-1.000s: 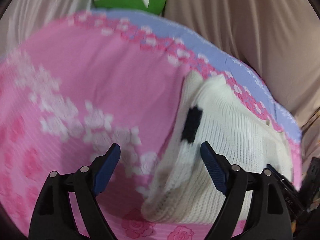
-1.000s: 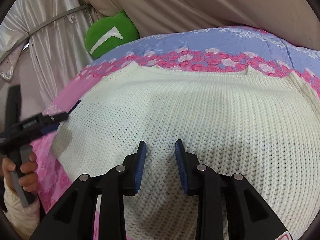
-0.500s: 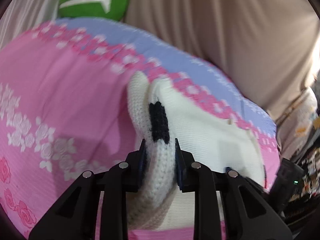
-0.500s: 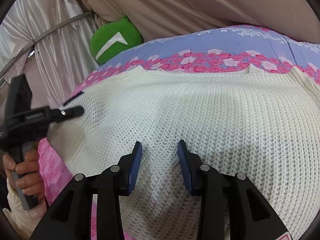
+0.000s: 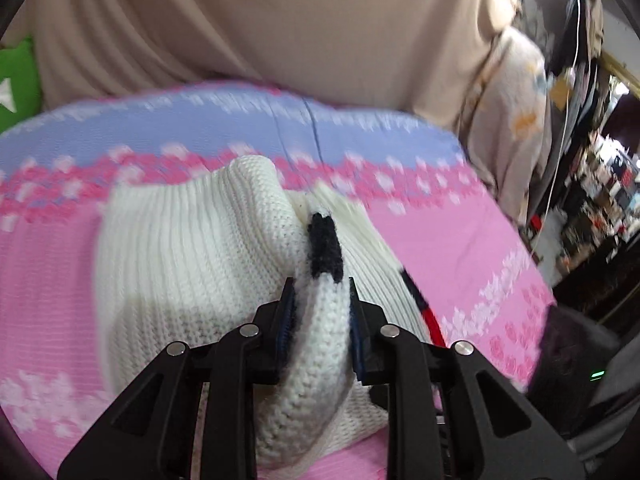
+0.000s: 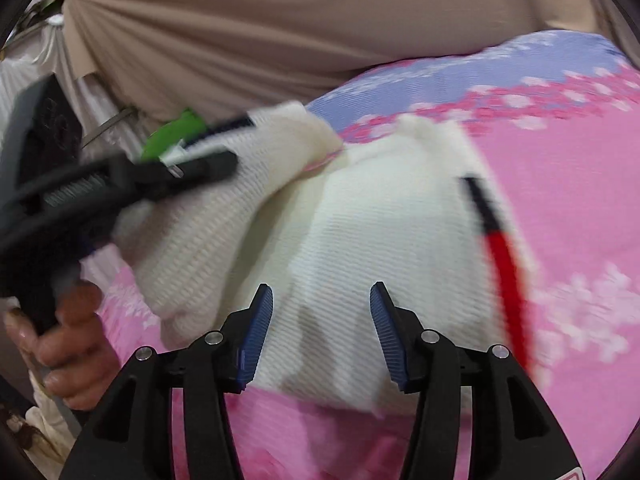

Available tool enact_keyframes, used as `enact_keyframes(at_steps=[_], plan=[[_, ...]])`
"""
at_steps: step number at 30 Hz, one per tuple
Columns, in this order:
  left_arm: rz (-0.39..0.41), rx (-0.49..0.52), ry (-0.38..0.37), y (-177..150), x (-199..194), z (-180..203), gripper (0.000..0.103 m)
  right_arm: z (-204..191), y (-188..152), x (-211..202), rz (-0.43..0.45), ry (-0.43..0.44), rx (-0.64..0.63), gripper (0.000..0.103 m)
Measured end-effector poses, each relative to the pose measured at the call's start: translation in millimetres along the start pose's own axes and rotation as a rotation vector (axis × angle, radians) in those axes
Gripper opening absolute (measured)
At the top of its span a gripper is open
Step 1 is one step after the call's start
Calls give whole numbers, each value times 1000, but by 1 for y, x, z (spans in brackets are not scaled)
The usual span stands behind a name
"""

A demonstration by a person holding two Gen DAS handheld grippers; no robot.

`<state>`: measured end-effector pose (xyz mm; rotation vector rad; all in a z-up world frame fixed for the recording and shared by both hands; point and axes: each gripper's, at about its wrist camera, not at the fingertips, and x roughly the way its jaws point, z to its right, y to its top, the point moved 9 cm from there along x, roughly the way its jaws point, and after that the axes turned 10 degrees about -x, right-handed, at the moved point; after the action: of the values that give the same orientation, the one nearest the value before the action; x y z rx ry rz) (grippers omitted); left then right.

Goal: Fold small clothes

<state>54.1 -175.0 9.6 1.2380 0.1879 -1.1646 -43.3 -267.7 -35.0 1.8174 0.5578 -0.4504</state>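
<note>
A small cream knitted sweater [image 5: 188, 248] with a black patch [image 5: 326, 248] and a black-and-red stripe [image 6: 502, 256] lies on a pink flowered bedsheet [image 5: 452, 248]. My left gripper [image 5: 322, 312] is shut on the sweater's left edge and holds that fold lifted over the body. In the right wrist view the left gripper [image 6: 208, 160] carries the raised flap of the sweater [image 6: 380, 240] at the left. My right gripper [image 6: 322, 320] is open and empty, its jaws wide apart just above the sweater's near edge.
The sheet [image 6: 568, 184] has a lilac band [image 5: 224, 128] at the far side. Beige curtains [image 5: 260, 20] hang behind the bed. A green cushion [image 5: 18, 80] sits at the far left. Cluttered shelves [image 5: 592, 200] stand to the right.
My left gripper closed on the sweater's edge and has swung it up and to the right over the body. My right gripper has opened wide and the sweater's right part now lies folded.
</note>
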Motion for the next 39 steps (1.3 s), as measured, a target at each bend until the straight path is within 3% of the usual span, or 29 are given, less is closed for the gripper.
enact_keyframes(at_steps=[2, 4, 9, 11, 13, 17, 21, 22, 23, 24, 25, 27, 29, 31, 34, 35, 37, 38, 39], plan=[[-70, 2, 31, -20, 35, 4, 24, 18, -1, -13, 14, -35, 28, 54], [-22, 30, 63, -24, 37, 10, 28, 31, 1, -23, 28, -56, 46, 55], [54, 21, -41, -18, -19, 17, 45, 30, 29, -32, 72, -4, 40, 62], [118, 39, 4, -17, -47, 9, 67, 18, 46, -29, 86, 48, 30, 75], [144, 34, 38, -21, -64, -4, 70, 3, 59, -19, 79, 107, 27, 81], [95, -49, 110, -42, -74, -45, 70, -23, 67, 15, -11, 202, 49, 83], [33, -116, 167, -67, -65, -78, 70, -36, 57, 61, -130, 145, 10, 82], [19, -129, 174, -71, -62, -83, 70, -36, 53, 72, -151, 136, -1, 71], [4, -138, 173, -75, -57, -87, 70, -40, 51, 80, -172, 137, -13, 42], [-12, -150, 169, -77, -52, -89, 70, -42, 52, 82, -175, 147, -18, 28], [-26, -164, 166, -79, -48, -91, 70, -44, 58, 75, -141, 197, -1, 25], [-32, -168, 146, -81, -49, -91, 70, -48, 76, 46, -36, 310, 21, 22], [-21, -153, 122, -79, -53, -84, 70, -38, 85, 14, 51, 350, 19, 22], [-13, -142, 102, -77, -56, -79, 70, -11, 78, 7, 61, 274, 25, 22], [-5, -134, 81, -72, -56, -73, 70, 47, 39, 42, -84, 176, 132, 23], [-5, -137, 68, -68, -55, -73, 70, 57, 29, 48, -98, 180, 153, 21], [4, -150, 45, -58, -54, -70, 70, 56, 31, 36, -63, 215, 178, 26], [15, -157, 39, -52, -54, -68, 70, 53, 36, 26, -44, 179, 152, 34], [27, -159, 30, -46, -56, -66, 70, 49, 42, 15, -14, 133, 118, 35]])
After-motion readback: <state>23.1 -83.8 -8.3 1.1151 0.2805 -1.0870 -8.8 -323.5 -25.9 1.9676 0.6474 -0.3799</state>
